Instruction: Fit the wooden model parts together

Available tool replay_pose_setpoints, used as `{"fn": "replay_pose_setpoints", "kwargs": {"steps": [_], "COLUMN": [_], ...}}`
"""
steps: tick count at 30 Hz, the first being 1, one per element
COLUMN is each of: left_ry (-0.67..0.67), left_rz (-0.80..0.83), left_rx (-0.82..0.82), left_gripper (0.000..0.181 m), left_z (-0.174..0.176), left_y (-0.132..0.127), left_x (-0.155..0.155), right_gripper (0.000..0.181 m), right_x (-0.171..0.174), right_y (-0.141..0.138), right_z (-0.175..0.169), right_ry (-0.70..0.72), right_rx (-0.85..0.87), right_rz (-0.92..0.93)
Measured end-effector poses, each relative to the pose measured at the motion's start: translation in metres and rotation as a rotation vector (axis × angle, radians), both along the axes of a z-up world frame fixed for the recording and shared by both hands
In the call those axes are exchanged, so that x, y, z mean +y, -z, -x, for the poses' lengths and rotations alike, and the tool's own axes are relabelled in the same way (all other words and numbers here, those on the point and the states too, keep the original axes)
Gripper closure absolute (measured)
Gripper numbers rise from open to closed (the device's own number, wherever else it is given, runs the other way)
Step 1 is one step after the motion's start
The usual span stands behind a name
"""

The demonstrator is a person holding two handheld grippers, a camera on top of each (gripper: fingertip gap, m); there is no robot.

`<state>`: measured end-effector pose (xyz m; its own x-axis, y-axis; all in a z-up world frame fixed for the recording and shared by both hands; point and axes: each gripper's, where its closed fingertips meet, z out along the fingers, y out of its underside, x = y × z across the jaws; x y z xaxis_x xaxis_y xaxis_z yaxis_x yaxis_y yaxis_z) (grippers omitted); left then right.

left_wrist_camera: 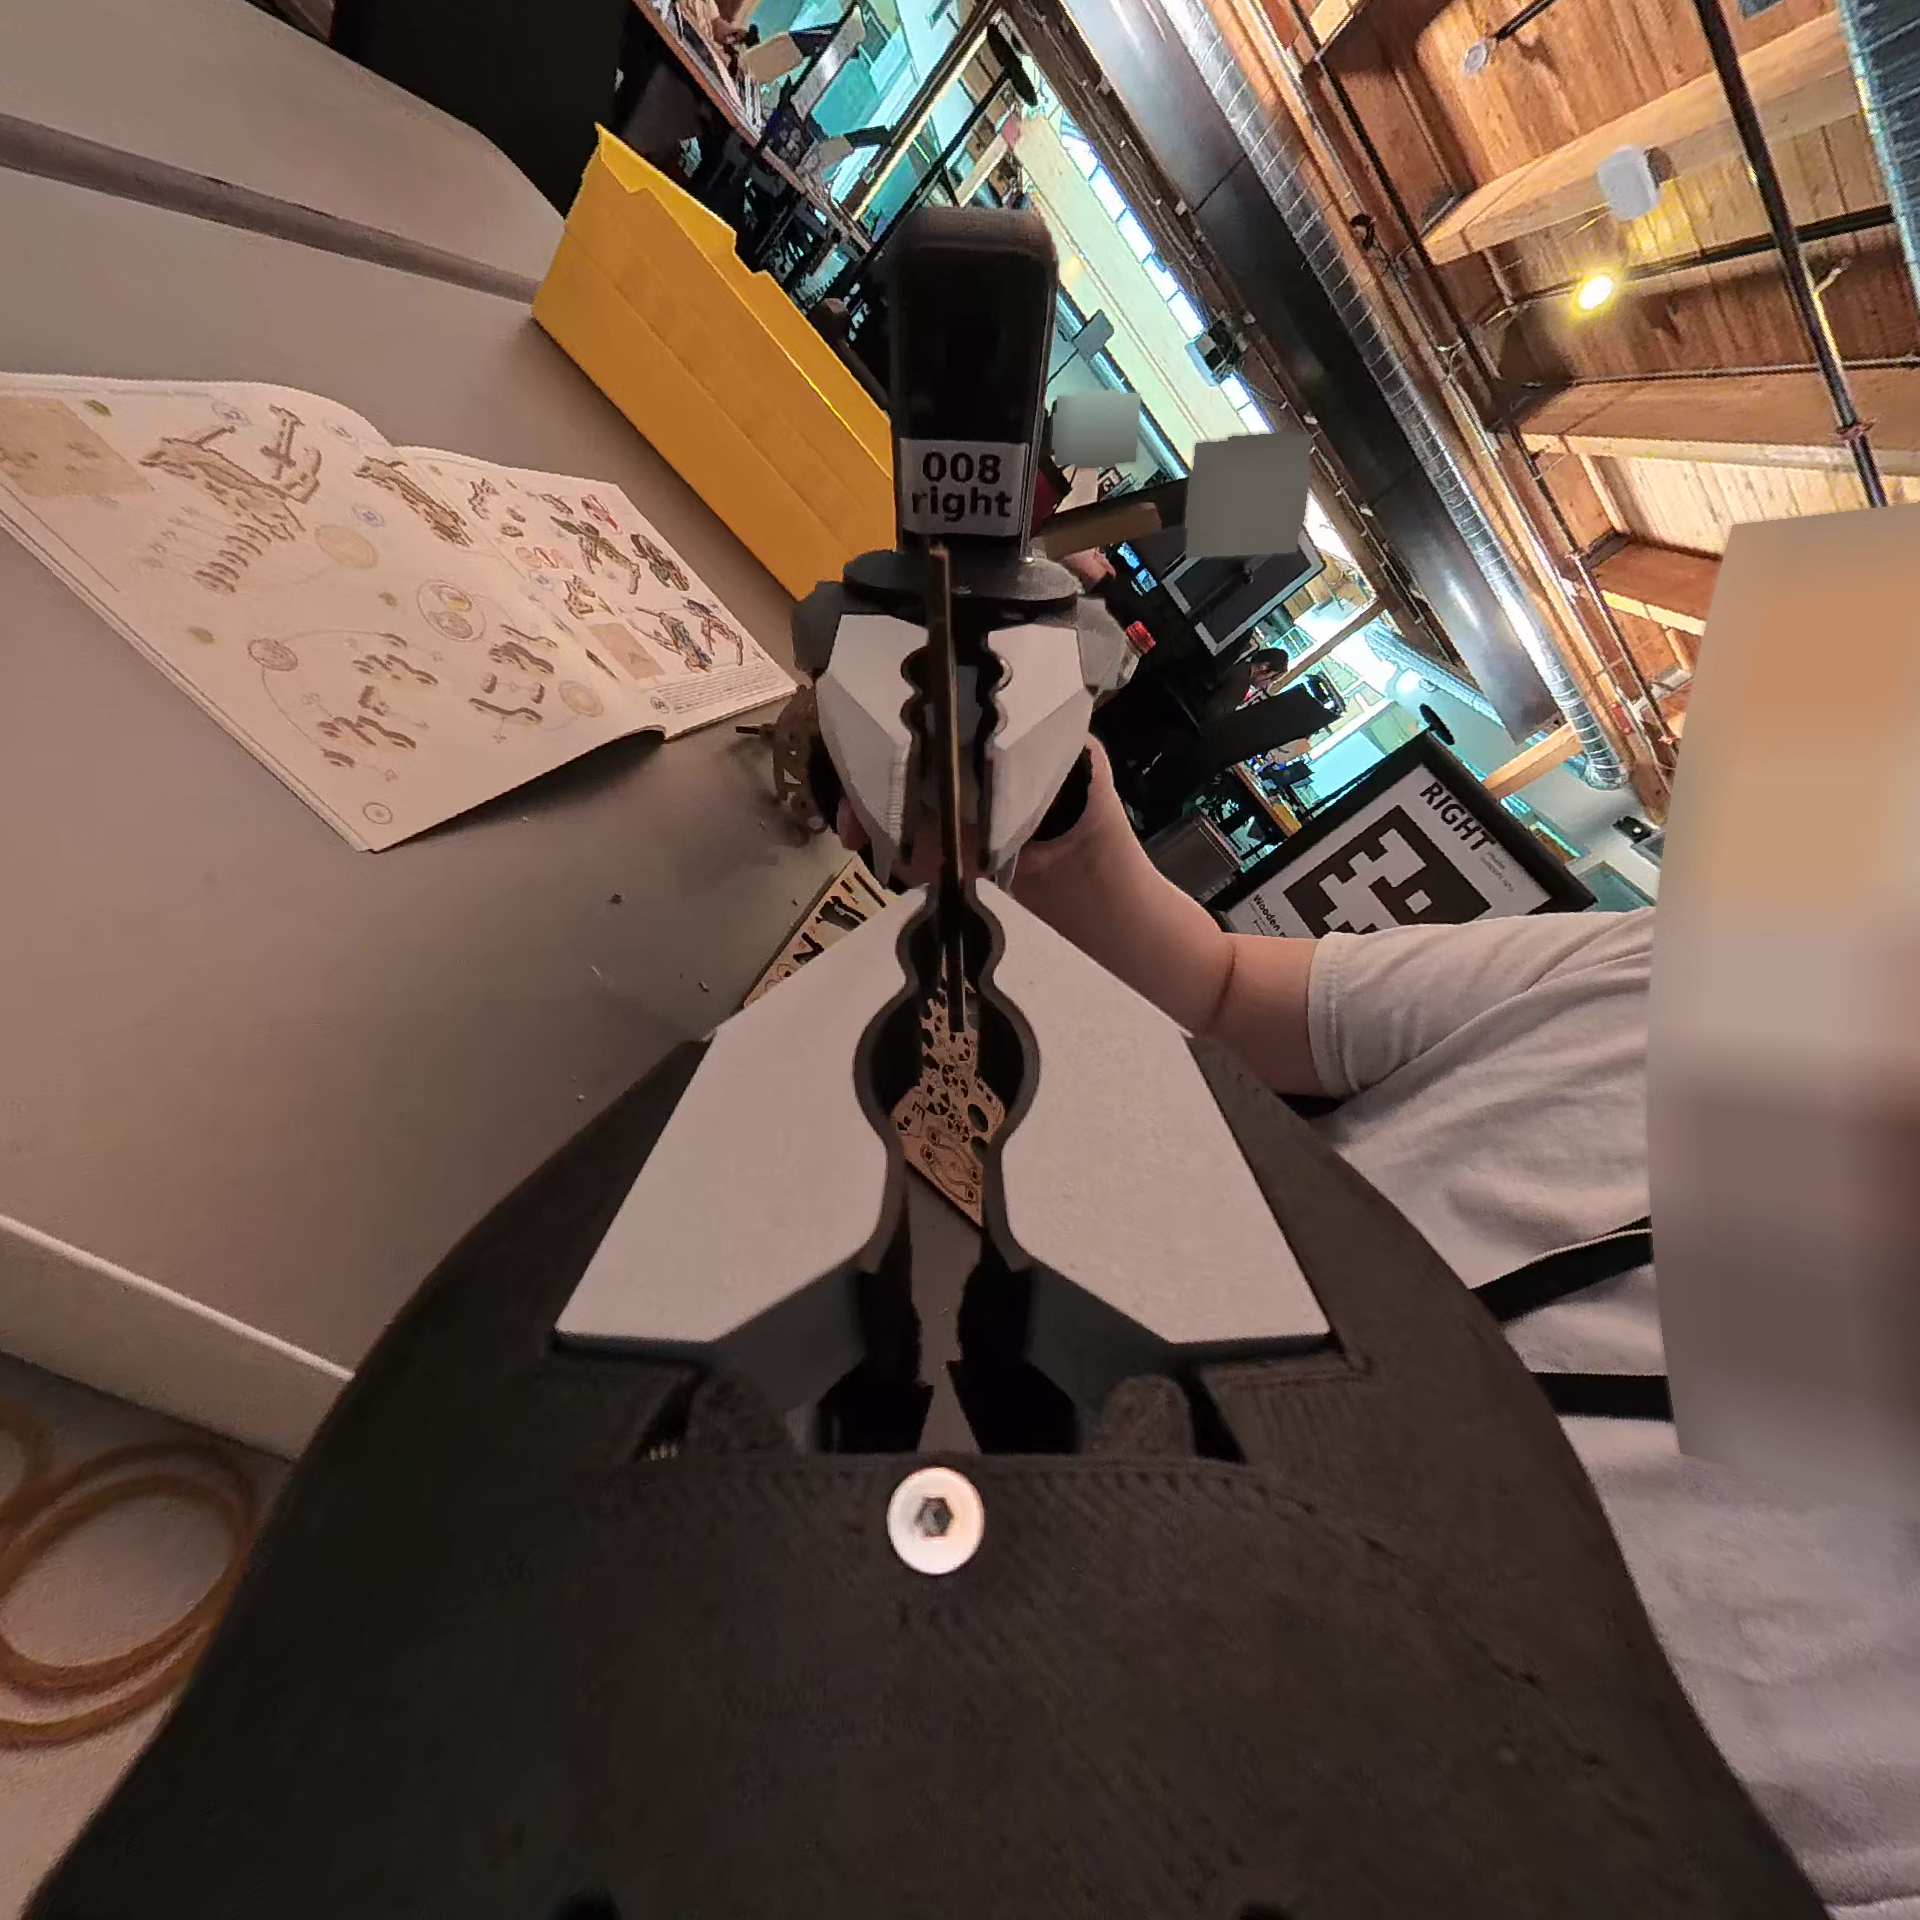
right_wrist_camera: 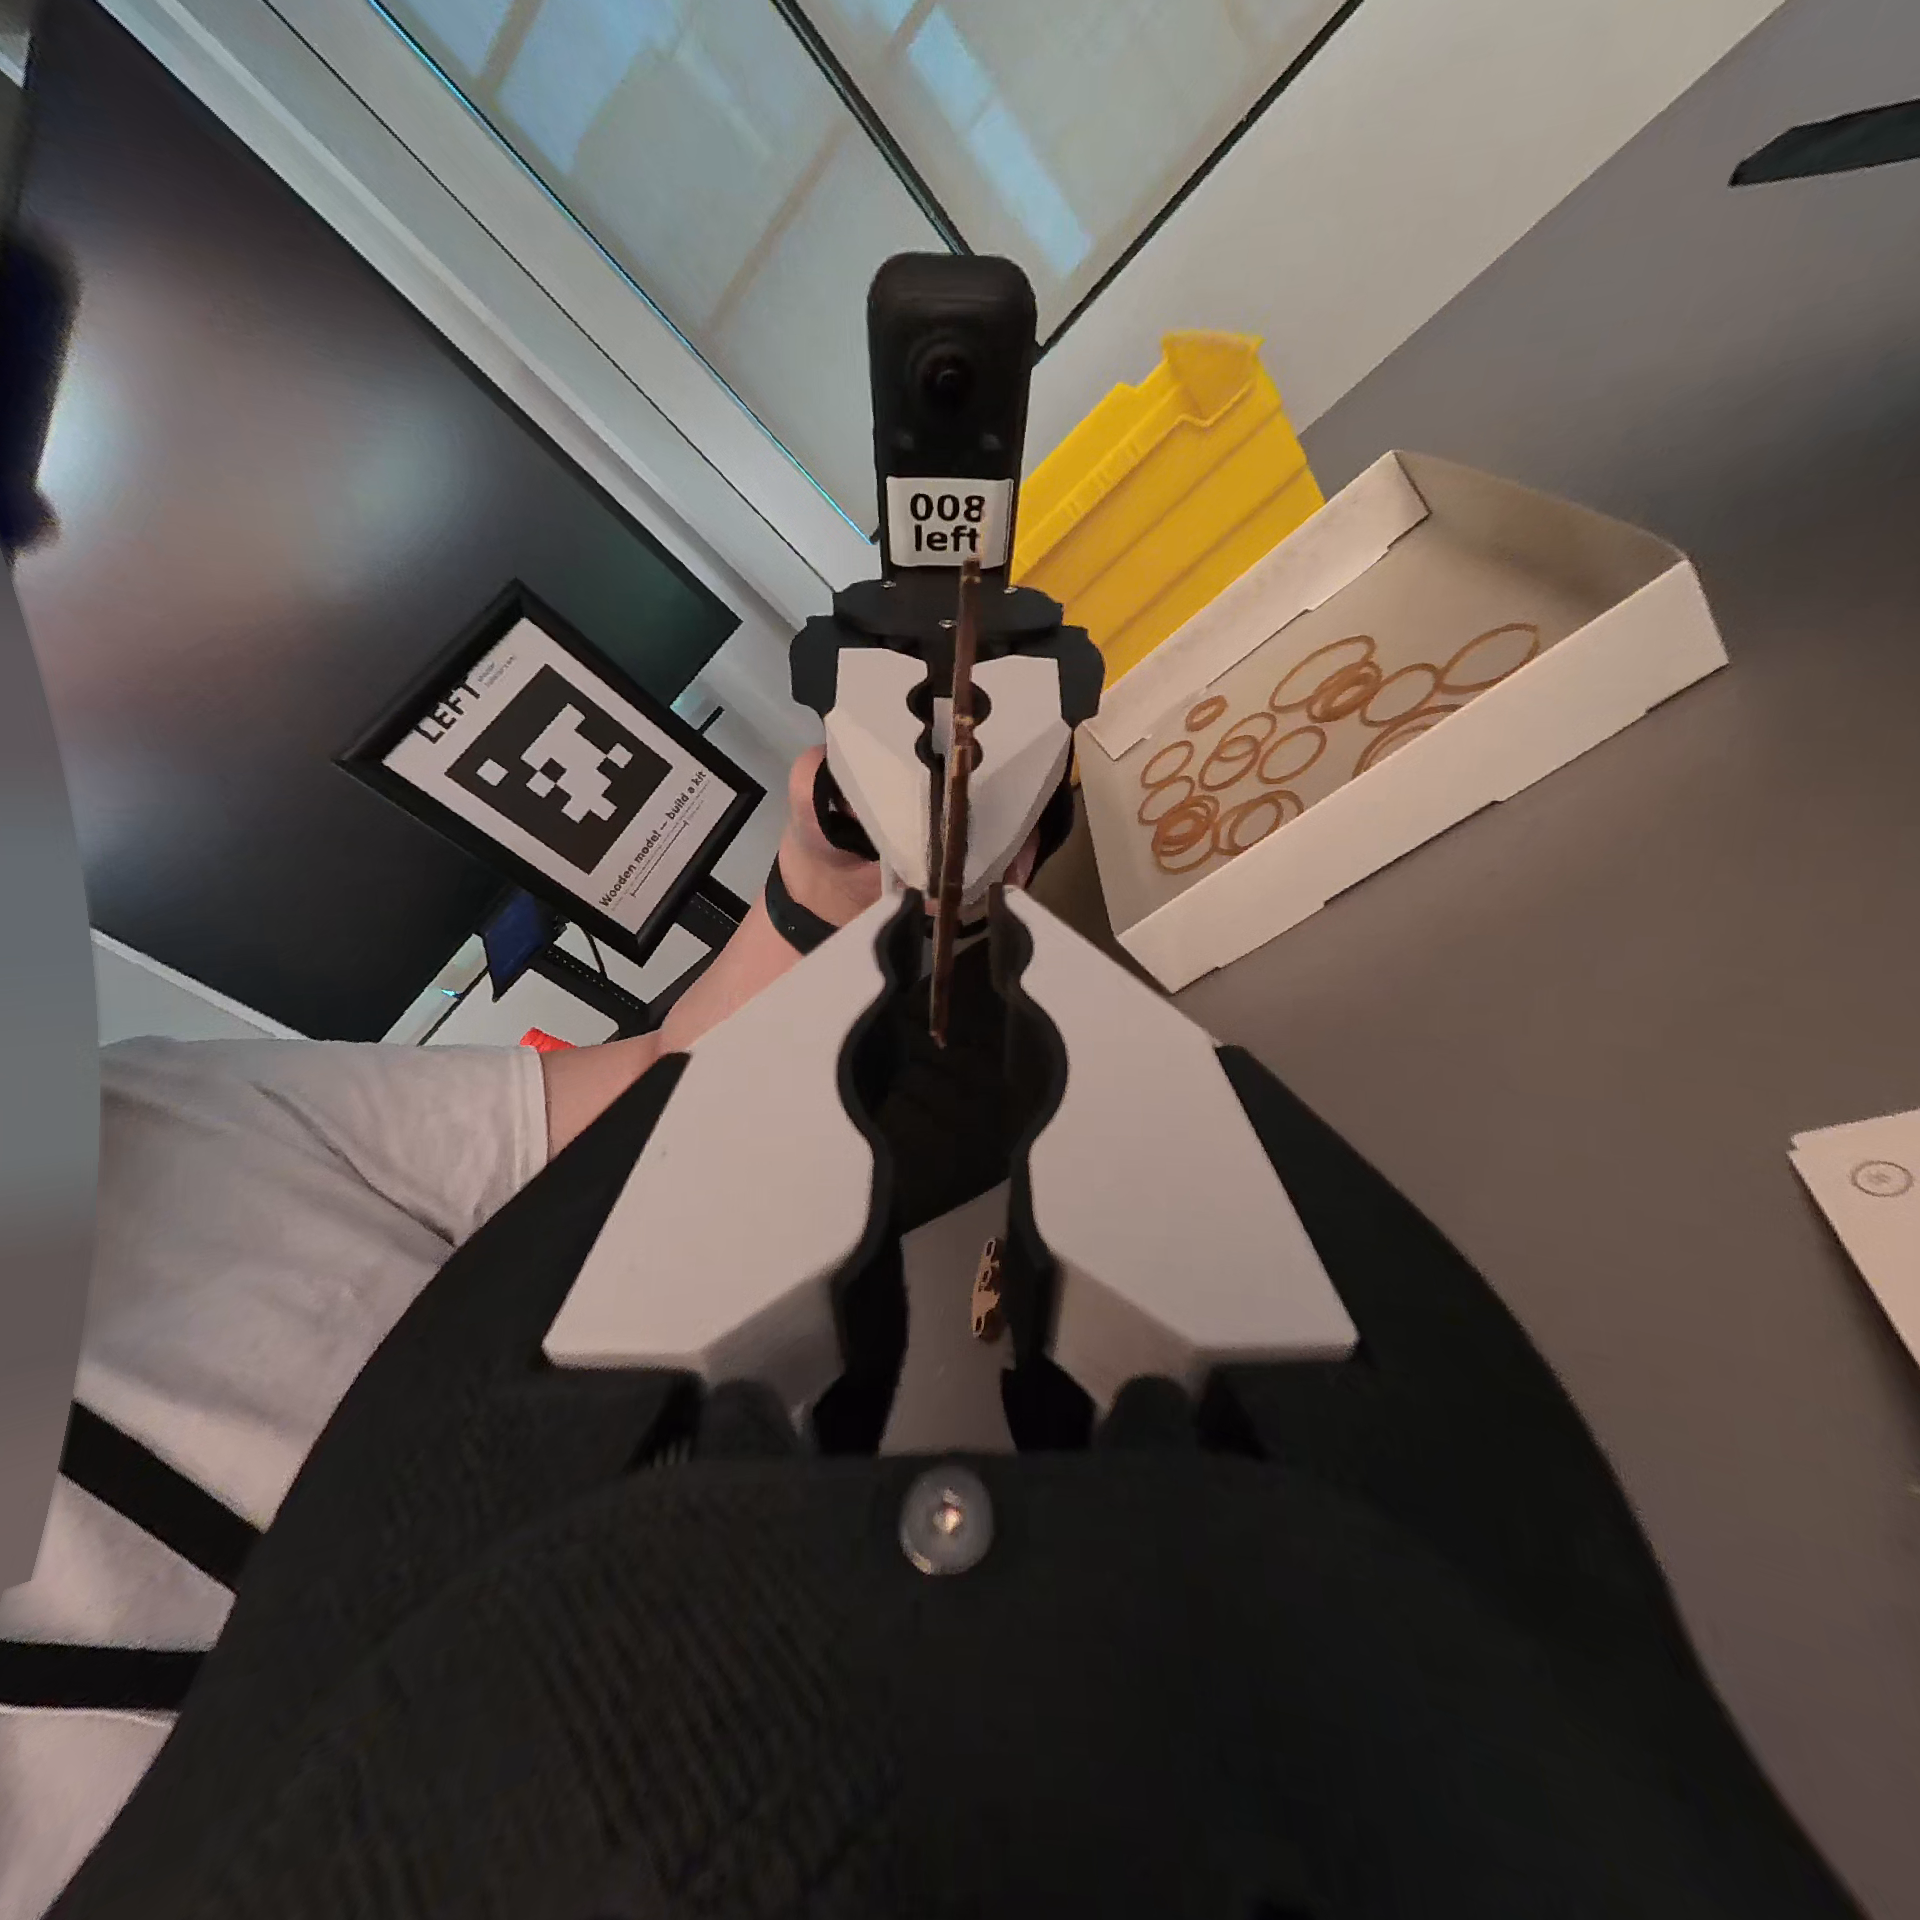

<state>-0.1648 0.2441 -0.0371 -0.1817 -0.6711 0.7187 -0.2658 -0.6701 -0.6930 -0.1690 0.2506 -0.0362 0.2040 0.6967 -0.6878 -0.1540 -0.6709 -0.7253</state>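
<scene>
A thin laser-cut wooden sheet [left_wrist_camera: 943, 1117] is held edge-on between both grippers, which face each other above the grey table [left_wrist_camera: 364, 1018]. My left gripper [left_wrist_camera: 948, 920] is shut on its near end, where cut-out gear shapes show between the pads. My right gripper [left_wrist_camera: 951, 753] is closed on the far end. In the right wrist view the sheet's edge [right_wrist_camera: 951, 831] runs from my right gripper [right_wrist_camera: 954, 920] up into the left gripper [right_wrist_camera: 951, 774]. A small wooden piece [right_wrist_camera: 987, 1288] shows deep between the right fingers.
An open instruction booklet [left_wrist_camera: 364, 582] lies on the table, with a yellow bin [left_wrist_camera: 707, 374] behind it. A small wooden gear assembly [left_wrist_camera: 792, 750] and a punched wooden sheet [left_wrist_camera: 821, 935] lie nearby. A white box [right_wrist_camera: 1558, 769] holds rubber bands [right_wrist_camera: 1247, 769]. The person's arm [left_wrist_camera: 1143, 914] is close. My two grippers' fingertips are within a few centimetres of each other.
</scene>
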Motion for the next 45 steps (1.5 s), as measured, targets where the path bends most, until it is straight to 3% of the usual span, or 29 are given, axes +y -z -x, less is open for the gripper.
{"fn": "replay_pose_setpoints", "kwargs": {"steps": [4, 36, 45], "left_ry": [-0.007, -0.041, -0.004], "left_rz": [-0.013, -0.031, -0.028], "left_rx": [0.013, 0.029, 0.097], "left_gripper": [0.181, 0.181, 0.177], "left_z": [-0.001, -0.004, -0.006], "left_y": [0.002, 0.004, 0.019], "left_x": [0.0, 0.003, -0.002], "right_gripper": [0.18, 0.18, 0.181], "right_x": [-0.002, 0.0, -0.003], "right_y": [0.002, 0.006, 0.019], "right_z": [0.002, -0.003, 0.0], "right_ry": [-0.013, -0.02, -0.039], "right_rx": [0.001, 0.013, -0.029], "right_rz": [0.005, 0.049, 0.093]}}
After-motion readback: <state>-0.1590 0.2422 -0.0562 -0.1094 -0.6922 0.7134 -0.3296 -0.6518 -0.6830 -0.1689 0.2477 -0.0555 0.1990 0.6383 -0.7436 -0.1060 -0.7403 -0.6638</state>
